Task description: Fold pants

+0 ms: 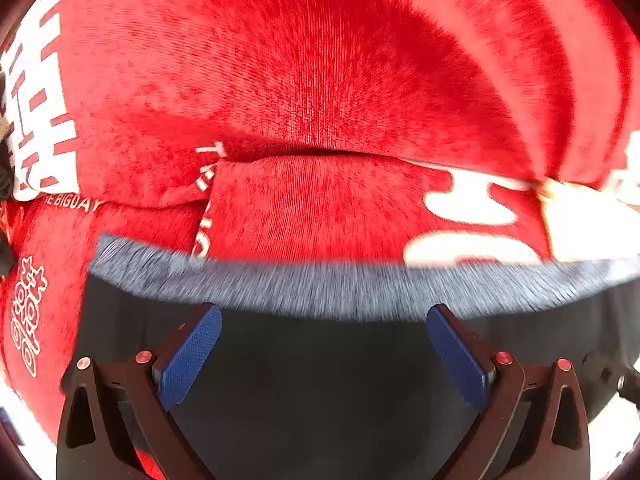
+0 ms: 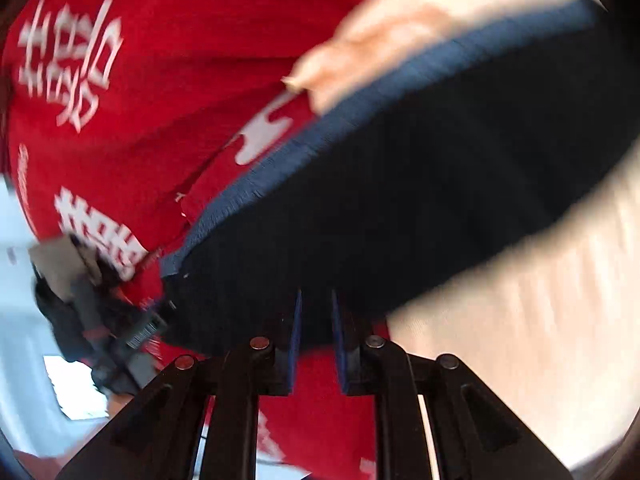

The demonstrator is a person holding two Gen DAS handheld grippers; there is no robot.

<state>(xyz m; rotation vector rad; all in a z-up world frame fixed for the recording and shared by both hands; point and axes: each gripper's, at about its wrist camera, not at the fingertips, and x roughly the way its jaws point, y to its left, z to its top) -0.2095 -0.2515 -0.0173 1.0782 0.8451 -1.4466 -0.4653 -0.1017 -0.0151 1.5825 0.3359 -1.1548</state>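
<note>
The pants (image 1: pixel 320 360) are dark navy with a lighter blue ribbed waistband (image 1: pixel 340 288); they lie on a red plush cover. In the left wrist view my left gripper (image 1: pixel 322 320) is open, its blue pads (image 1: pixel 192 356) wide apart over the dark cloth just short of the waistband. In the right wrist view the pants (image 2: pixel 400 200) run from lower left to upper right, blurred by motion. My right gripper (image 2: pixel 316 308) is nearly shut, its pads on the lower edge of the dark cloth with a narrow gap between them.
The red plush cover (image 1: pixel 312 80) with white characters and lettering fills the background, with a fold line across the middle. In the right wrist view the other gripper (image 2: pixel 100 312) shows at lower left, and a pale cream cloth (image 2: pixel 540 320) lies at right.
</note>
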